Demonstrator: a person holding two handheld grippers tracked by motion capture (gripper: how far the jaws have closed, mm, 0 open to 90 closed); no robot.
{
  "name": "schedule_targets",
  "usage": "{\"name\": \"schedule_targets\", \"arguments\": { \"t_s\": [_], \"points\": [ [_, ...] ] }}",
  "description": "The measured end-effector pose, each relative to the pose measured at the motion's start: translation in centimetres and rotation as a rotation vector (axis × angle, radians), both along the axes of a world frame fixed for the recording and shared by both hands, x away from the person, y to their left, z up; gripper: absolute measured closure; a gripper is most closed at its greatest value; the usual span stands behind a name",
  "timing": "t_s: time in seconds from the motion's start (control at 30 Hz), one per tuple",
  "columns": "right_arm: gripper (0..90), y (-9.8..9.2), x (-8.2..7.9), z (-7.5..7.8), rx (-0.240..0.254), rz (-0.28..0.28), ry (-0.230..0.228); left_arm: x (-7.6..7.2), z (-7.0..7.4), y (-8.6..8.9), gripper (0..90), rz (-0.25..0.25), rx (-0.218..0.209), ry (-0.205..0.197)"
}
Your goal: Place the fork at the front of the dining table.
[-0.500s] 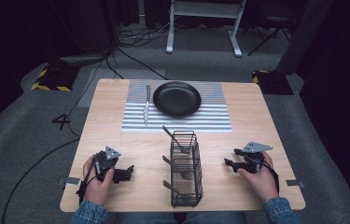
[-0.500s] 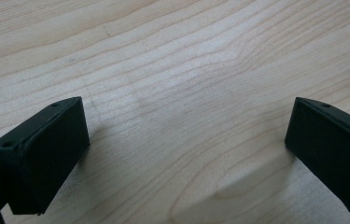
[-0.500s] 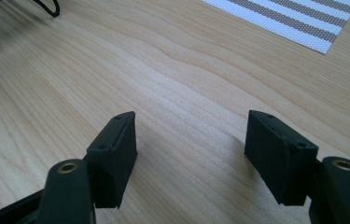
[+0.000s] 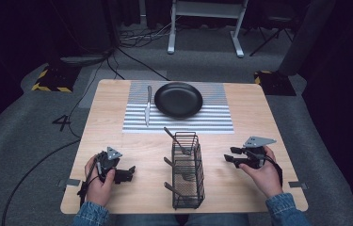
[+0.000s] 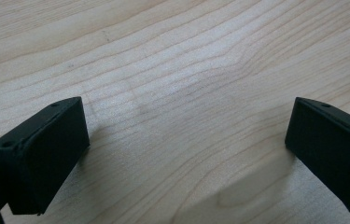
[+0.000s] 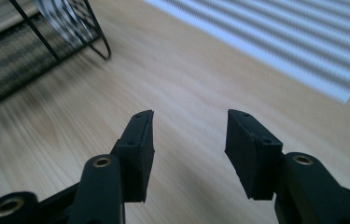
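The tabletop (image 4: 259, 117) is light wood. A mat (image 4: 212, 120) with grey and white stripes lies by its far edge, under a black plate (image 4: 179, 100). The wire basket (image 4: 188, 181) is black. Both tools (image 4: 128, 173) (image 4: 230, 157) are black.

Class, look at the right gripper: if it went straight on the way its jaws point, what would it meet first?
Probably the wire basket. The right gripper points across the table toward it, jaws open with nothing between them; only bare wood lies in between. Depth is hard to judge.

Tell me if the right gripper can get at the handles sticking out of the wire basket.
Probably yes: the right gripper is open and empty, with bare table between it and the wire basket; the handles lean out the far side.
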State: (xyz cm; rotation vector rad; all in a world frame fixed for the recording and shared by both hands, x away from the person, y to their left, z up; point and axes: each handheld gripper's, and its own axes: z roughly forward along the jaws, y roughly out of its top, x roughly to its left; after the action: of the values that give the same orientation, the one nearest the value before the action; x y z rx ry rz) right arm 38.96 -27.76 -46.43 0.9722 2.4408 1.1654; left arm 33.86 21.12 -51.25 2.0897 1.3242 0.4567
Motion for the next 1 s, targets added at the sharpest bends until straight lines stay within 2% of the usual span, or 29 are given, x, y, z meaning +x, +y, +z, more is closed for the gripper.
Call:
{"name": "schedule_targets", "arguments": {
  "t_s": [0.1, 0.13, 0.17, 0.4, 0.5, 0.8, 0.83, 0.9, 1.0],
  "points": [
    [51.8, 1.2, 0.5, 2.8, 0.023, 0.043, -0.047, 0.0, 0.0, 0.0, 0.0, 0.000, 0.000, 0.000],
    [51.8, 1.2, 0.5, 2.8, 0.023, 0.043, -0.047, 0.0, 0.0, 0.0, 0.0, 0.000, 0.000, 0.000],
    [51.4, 1.7, 0.9, 3.8, 0.033, 0.057, -0.058, 0.0, 0.0, 0.0, 0.0, 0.001, 0.001, 0.000],
    [51.5, 3.0, 1.8, 5.6, 0.064, 0.092, -0.067, -0.2, 0.0, 0.0, 0.0, 0.011, -0.002, -0.001],
    [53.1, 3.8, 2.2, 6.7, 0.094, 0.122, -0.053, -0.2, 0.0, 0.0, 0.0, 0.009, -0.003, 0.000],
    [53.9, 5.9, 2.8, 8.7, 0.111, 0.192, -0.065, -0.2, 0.0, 0.0, 0.0, 0.005, -0.002, 0.000],
    [54.0, 6.9, 3.0, 9.2, 0.126, 0.211, -0.073, -0.2, 0.0, 0.0, 0.0, 0.004, -0.002, 0.000],
    [54.0, 7.2, 3.1, 9.4, 0.130, 0.221, -0.075, -0.2, 0.0, 0.0, 0.0, 0.004, -0.003, 0.000],
    [53.9, 9.5, 3.3, 10.3, 0.137, 0.274, -0.087, -0.2, 0.0, 0.0, 0.0, 0.004, -0.003, 0.000]
  ]
}}
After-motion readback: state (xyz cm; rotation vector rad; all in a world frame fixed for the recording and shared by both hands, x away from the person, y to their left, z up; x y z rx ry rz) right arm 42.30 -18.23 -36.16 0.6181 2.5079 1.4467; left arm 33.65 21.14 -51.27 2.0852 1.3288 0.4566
